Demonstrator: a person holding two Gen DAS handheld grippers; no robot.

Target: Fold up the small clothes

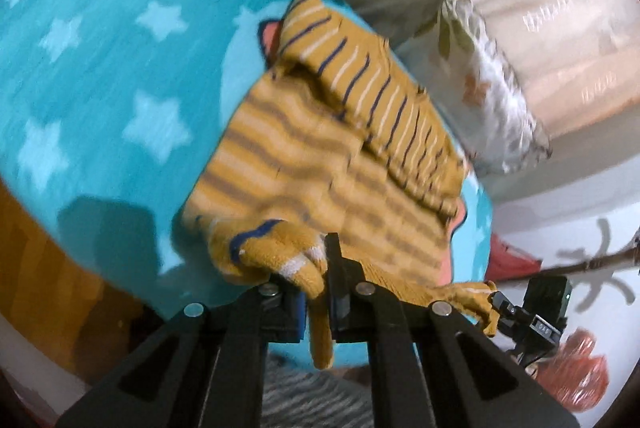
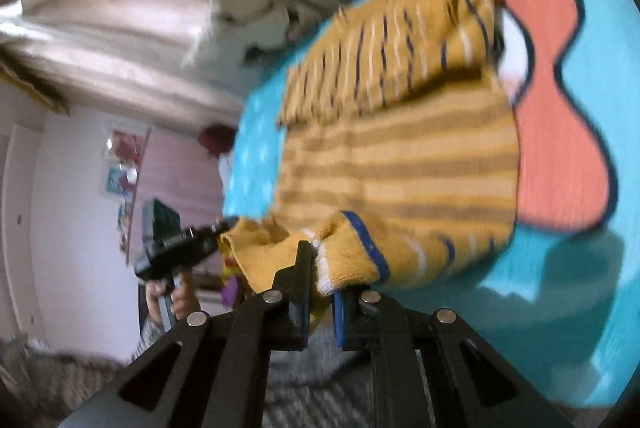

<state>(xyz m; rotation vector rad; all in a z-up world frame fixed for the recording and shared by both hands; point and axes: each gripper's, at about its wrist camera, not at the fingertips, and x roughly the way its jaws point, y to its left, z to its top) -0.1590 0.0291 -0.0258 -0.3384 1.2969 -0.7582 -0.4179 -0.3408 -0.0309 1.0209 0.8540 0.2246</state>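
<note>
The left hand-held gripper [image 1: 318,282] is closed on a bunched corner of a mustard-yellow striped jumper [image 1: 320,155], with a strip of the knit hanging down between its jaws. The right hand-held gripper [image 2: 320,278] is likewise clamped on the jumper [image 2: 400,163], pinching a corner edged with a blue band and white stripes. Both hold the near edge of the garment; the rest of it lies on a turquoise blanket [image 1: 104,75] printed with pale stars.

The jumper's far part is already doubled over: a layer with thin navy and white stripes lies on top of a layer showing broad, faded tan bands. In the right wrist view a coral bow shape [image 2: 560,131] with a dark outline is printed on the blanket [image 2: 592,268] just beside the jumper's right edge.

In the left wrist view the right hand-held gripper [image 1: 496,298] shows at the lower right, gripping the jumper's other corner; a small white marking on its body is too blurred to read. In the right wrist view the left hand-held gripper [image 2: 224,228] appears at the left, held by a hand [image 2: 176,298]. Blurred pictures [image 2: 124,163] hang on the wall behind; no writing on them is legible.
</note>
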